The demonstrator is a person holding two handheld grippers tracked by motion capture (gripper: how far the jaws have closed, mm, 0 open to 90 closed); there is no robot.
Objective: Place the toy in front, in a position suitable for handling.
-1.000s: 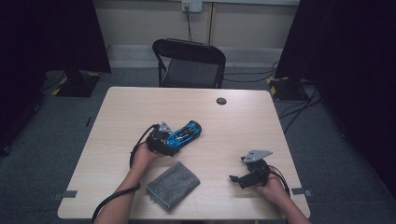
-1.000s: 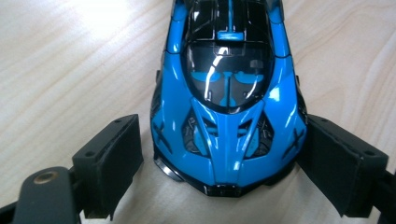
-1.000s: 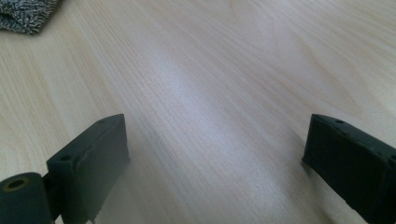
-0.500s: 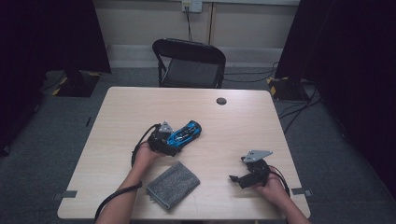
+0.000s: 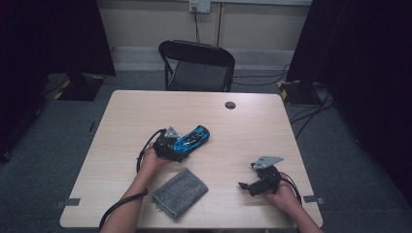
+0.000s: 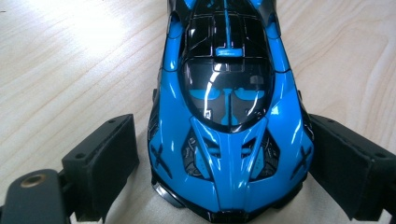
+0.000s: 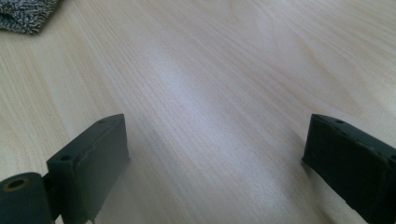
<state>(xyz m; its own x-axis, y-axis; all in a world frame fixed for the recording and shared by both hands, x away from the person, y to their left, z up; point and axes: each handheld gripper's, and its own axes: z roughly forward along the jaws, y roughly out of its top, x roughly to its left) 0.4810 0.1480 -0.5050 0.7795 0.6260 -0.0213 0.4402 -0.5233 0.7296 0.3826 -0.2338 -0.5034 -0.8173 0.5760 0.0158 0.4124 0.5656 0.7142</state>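
Observation:
A glossy blue and black toy sports car (image 5: 195,138) rests on the wooden table (image 5: 272,131), left of centre. My left gripper (image 5: 180,146) is open and straddles one end of the car. In the left gripper view the car (image 6: 229,112) lies between the two black pads (image 6: 105,158), with a thin gap at the left pad and the right pad at the bodywork. My right gripper (image 5: 246,186) lies low over the table near the front right, open, with only bare wood between its pads (image 7: 95,154).
A folded grey cloth (image 5: 180,191) lies near the front edge between the two hands; its corner (image 7: 25,14) appears in the right gripper view. A small black disc (image 5: 230,105) sits near the far edge. A black folding chair (image 5: 199,68) stands behind the table.

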